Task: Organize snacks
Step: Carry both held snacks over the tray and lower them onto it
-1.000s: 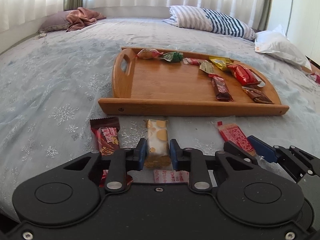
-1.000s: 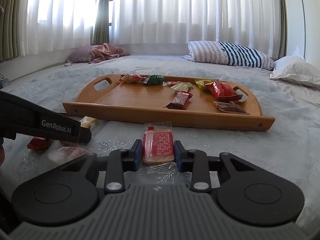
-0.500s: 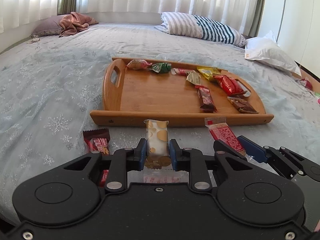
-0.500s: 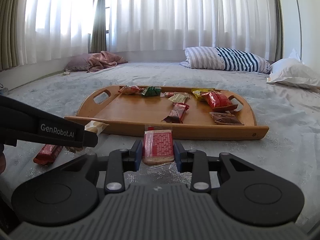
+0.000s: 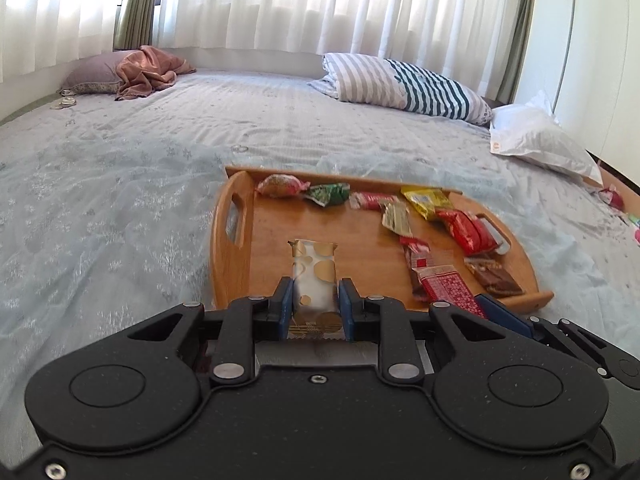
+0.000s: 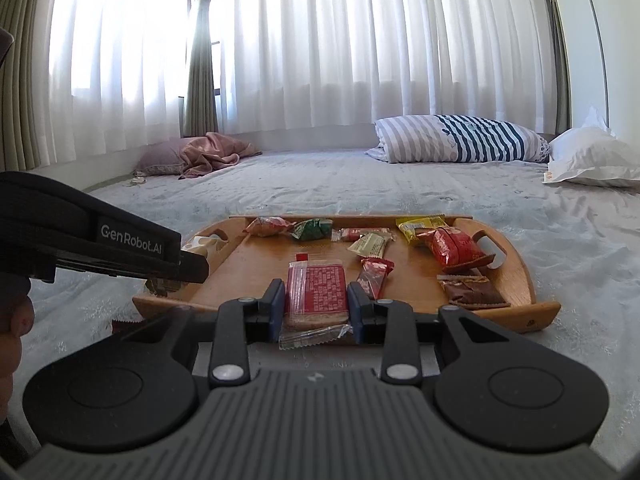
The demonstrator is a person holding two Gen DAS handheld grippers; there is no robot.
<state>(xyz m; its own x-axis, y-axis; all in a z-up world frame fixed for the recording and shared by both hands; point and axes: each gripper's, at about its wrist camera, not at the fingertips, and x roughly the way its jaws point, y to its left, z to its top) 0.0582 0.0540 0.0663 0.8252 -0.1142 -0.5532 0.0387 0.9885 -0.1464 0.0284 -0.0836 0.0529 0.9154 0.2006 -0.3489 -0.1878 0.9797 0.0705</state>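
Home bedroom, w/ a wide bed (image 5: 160,168) under a pale blue snowflake-print cover filling most of both views. Striped pillow (image 6: 460,138) & white pillow (image 6: 592,158) lie at the far side, plus a mauve pillow (image 5: 94,76) w/ a crumpled pink blanket (image 5: 150,70) in the far left corner. Sheer white curtains (image 6: 360,48) w/ olive drapes (image 6: 202,52) run along the window wall, daylight coming thru.

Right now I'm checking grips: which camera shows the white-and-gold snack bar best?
The left wrist view: the white-and-gold snack bar stands centred in the left claw, nearly full length, over the wooden tray. The right wrist view shows only its tip behind the left claw's body.
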